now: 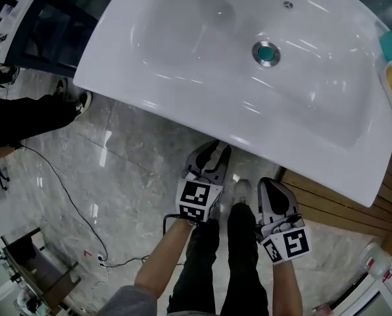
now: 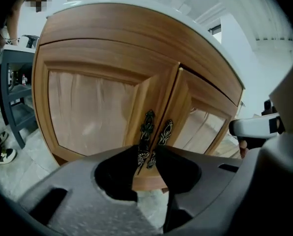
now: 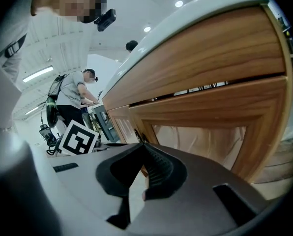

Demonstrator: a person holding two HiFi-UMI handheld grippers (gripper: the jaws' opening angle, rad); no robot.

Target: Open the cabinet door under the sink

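Note:
A wooden cabinet stands under the white sink (image 1: 183, 38). Its left door (image 2: 87, 112) and right door (image 2: 203, 124) meet in the middle, the right one slightly ajar at its top. Each carries an ornate dark metal handle (image 2: 147, 127), (image 2: 166, 132). My left gripper (image 2: 147, 157) (image 1: 213, 151) is open just in front of the handles, whose lower ends show in the gap between its jaws without touching the pads. My right gripper (image 3: 142, 149) (image 1: 267, 184) is shut on nothing, beside the cabinet's right door panel (image 3: 205, 141).
A person in black trousers (image 1: 25, 117) stands at the left, near a dark shelf unit (image 2: 11, 82). A thin cable (image 1: 71, 203) trails over the marble floor. Wooden boards (image 1: 344, 206) lie under the sink's right end. Another person (image 3: 75, 95) stands far off.

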